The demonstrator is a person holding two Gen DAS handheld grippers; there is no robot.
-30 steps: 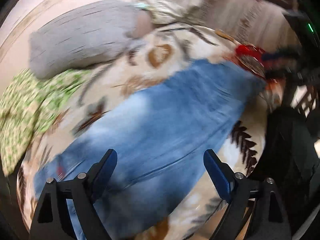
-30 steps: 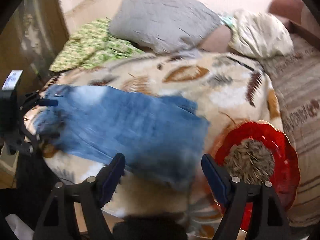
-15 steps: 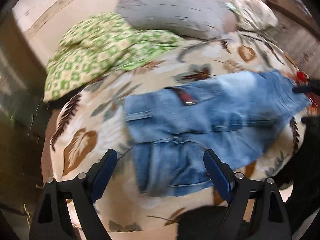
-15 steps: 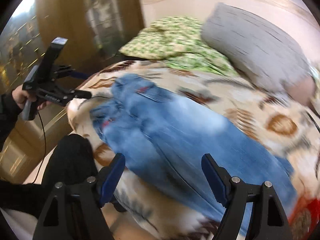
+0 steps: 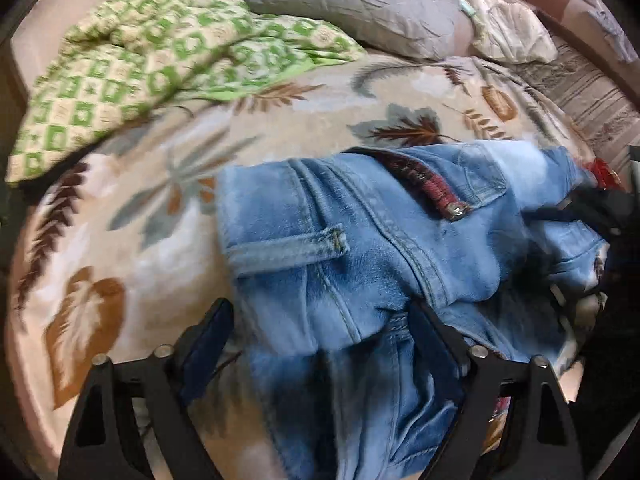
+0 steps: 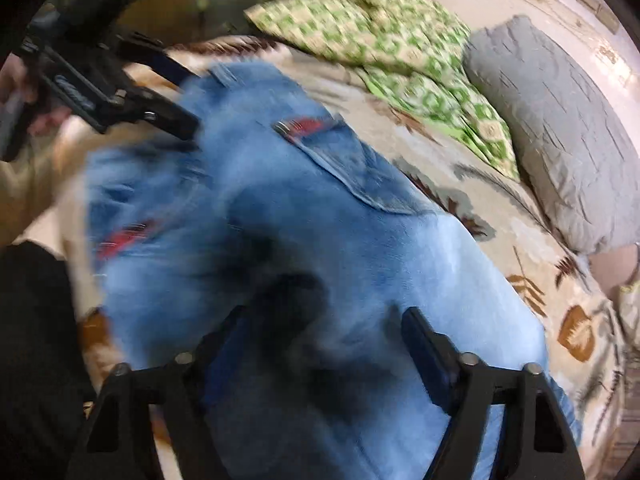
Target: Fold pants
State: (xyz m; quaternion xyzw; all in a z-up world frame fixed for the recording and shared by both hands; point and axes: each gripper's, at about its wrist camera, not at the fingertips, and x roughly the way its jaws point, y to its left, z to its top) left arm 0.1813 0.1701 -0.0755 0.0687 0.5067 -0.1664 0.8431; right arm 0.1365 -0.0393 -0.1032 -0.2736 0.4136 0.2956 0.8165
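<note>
Nearing the jeans (image 5: 360,248) now — both grippers agape.

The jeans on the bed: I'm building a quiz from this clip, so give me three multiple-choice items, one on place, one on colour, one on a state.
1. Where do the jeans lie?
A. on the leaf-print blanket
B. on the grey pillow
C. on the floor

2. What colour is the checked cloth?
A. red and white
B. green and cream
C. plain grey

3. How do the left gripper jaws stand?
A. shut on denim
B. open
C. out of view

Key: 1 A, blanket shows around the denim; 2 B, green squares on cream; 3 B, a wide gap between the fingers.
</note>
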